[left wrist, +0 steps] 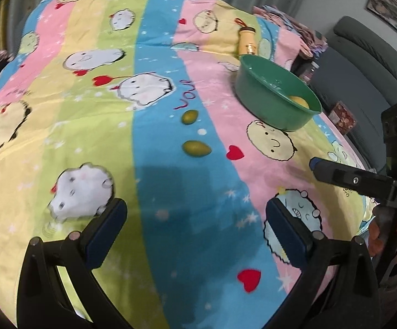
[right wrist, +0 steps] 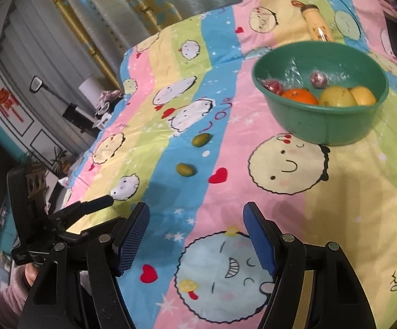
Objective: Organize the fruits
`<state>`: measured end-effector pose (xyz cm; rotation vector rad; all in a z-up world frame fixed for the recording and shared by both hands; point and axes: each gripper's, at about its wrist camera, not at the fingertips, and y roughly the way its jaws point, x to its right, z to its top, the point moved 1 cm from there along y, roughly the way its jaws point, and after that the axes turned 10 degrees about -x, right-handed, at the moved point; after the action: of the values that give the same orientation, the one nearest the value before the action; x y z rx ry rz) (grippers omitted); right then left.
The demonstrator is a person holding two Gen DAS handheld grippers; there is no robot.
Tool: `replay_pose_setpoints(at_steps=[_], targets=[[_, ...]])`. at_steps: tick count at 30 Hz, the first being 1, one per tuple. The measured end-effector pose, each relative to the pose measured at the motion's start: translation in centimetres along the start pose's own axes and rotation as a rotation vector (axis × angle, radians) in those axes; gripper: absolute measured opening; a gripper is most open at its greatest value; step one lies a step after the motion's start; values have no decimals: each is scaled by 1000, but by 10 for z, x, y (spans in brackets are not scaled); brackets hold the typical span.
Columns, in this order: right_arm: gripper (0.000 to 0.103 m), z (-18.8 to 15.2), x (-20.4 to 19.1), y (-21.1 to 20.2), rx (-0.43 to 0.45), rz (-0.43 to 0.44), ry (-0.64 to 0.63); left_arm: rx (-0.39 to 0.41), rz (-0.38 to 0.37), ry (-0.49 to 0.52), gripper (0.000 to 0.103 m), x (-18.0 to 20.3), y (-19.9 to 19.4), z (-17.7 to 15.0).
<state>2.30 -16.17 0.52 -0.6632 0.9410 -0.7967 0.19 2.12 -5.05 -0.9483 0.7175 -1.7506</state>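
Note:
Two small green fruits lie on the blue stripe of the bedsheet: a near one (left wrist: 196,148) (right wrist: 185,169) and a far one (left wrist: 190,116) (right wrist: 201,139). A green bowl (left wrist: 256,101) (right wrist: 327,128) stands to the right, holding an orange (right wrist: 299,96), two yellow fruits (right wrist: 338,97) and wrapped items. My left gripper (left wrist: 195,219) is open and empty, short of the near green fruit. My right gripper (right wrist: 195,235) is open and empty over the sheet, in front of the bowl; it also shows in the left wrist view (left wrist: 335,172).
A yellow bottle (left wrist: 247,41) (right wrist: 317,26) lies behind the bowl. A colourful cartoon sheet (left wrist: 88,142) covers the surface. A grey sofa (left wrist: 362,63) and small boxes (left wrist: 342,115) are to the right; curtains and a wall are behind.

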Motion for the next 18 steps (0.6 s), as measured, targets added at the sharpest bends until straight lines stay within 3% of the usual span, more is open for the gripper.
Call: replay_pose_setpoints(at_steps=[5,11,18], targets=[[71,2,12,6,-5,5,17,-7,-49,56,89,5,21,24],[71,3,24,15,-22,15,37,-33,-40,101,71,5,48,50],[71,3,31,22,-31,25,48,-54,-26,71,64,1,72,63]])
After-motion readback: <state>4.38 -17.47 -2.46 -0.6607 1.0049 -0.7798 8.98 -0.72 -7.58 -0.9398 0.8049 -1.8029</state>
